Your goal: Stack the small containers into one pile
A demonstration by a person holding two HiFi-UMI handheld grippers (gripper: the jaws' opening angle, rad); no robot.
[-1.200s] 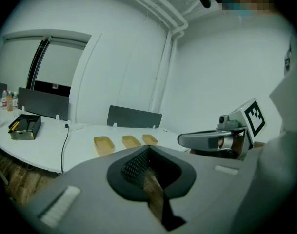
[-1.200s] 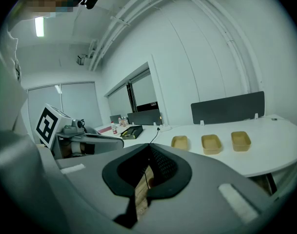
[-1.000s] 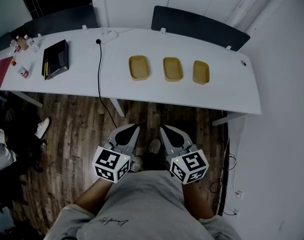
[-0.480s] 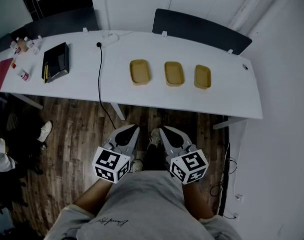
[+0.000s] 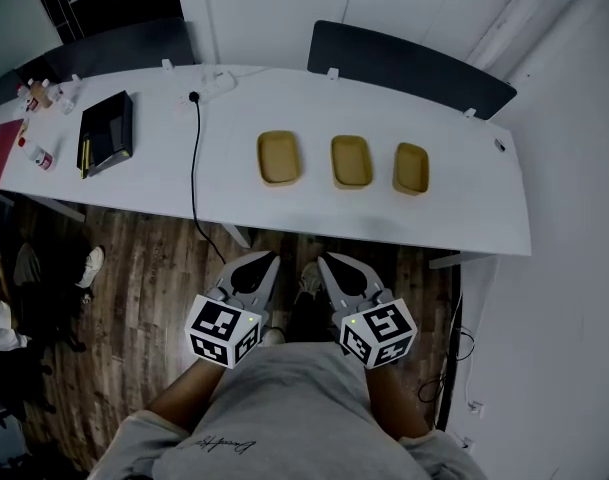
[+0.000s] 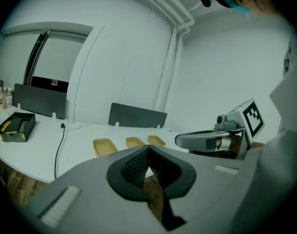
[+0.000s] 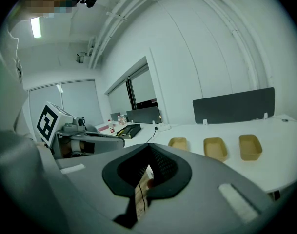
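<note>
Lying in one row at the centre of the head view, the three small containers are shallow tubs of a dull mustard-tan colour: the left container (image 5: 279, 158), the middle container (image 5: 351, 161) and the right container (image 5: 411, 168). Each one is a rounded rectangle with a raised rim and a flat, matt inside. Each stands alone, with bare table between it and its neighbour. They rest on the white table (image 5: 284, 208), which is smooth and long and crosses the frame from the left edge toward the right. A thin black cable (image 5: 195, 168) runs over the table to the left of the row and hangs down over the front edge. Further to the upper left a black box (image 5: 106, 133) lies flat. Behind the containers a dark panel (image 5: 409, 68) stands at the far edge. Below the table the wooden floor (image 5: 154, 268) shows dark planks. At lower centre, well apart from the containers, the left gripper (image 5: 262, 261) and the right gripper (image 5: 332, 263) are side by side over the floor. They are grey, with ribbed black pads. Both have their jaws closed together, gripping nothing.
</note>
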